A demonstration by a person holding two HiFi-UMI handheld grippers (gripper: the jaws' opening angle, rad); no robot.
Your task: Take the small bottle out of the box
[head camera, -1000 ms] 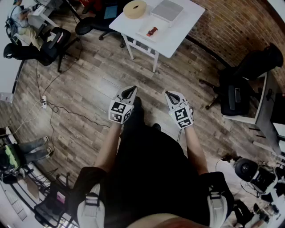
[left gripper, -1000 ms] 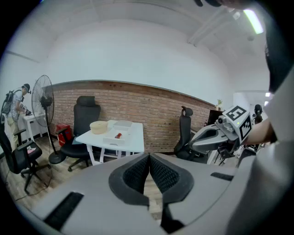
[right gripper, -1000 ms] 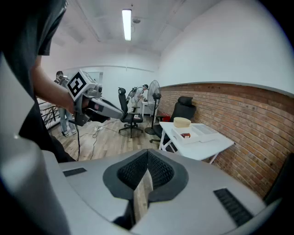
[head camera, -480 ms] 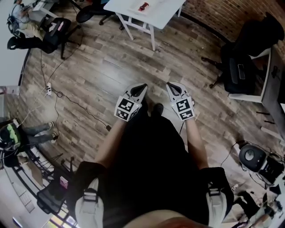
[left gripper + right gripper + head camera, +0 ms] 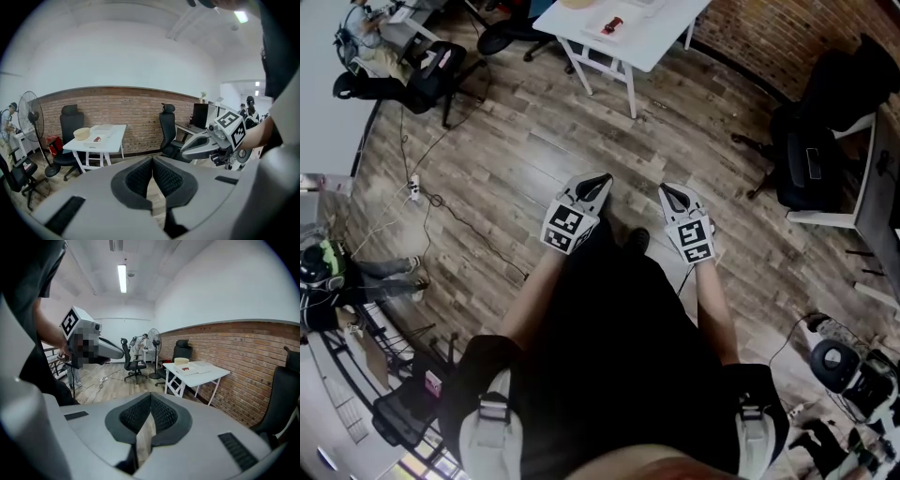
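Person stands on a wood floor [image 5: 506,141], seen from above. L gripper [image 5: 602,178] and R gripper [image 5: 668,190] are held side by side, not touching, pointing fwd and slightly down. Both have their jaws pressed together with nothing between the pads. A white table [image 5: 666,37] stands well ahead, near a brick wall [image 5: 136,117]. On it a small red item [image 5: 612,25], poss. the bottle, lies on what looks like a flat white box [image 5: 92,141]; too small to confirm.
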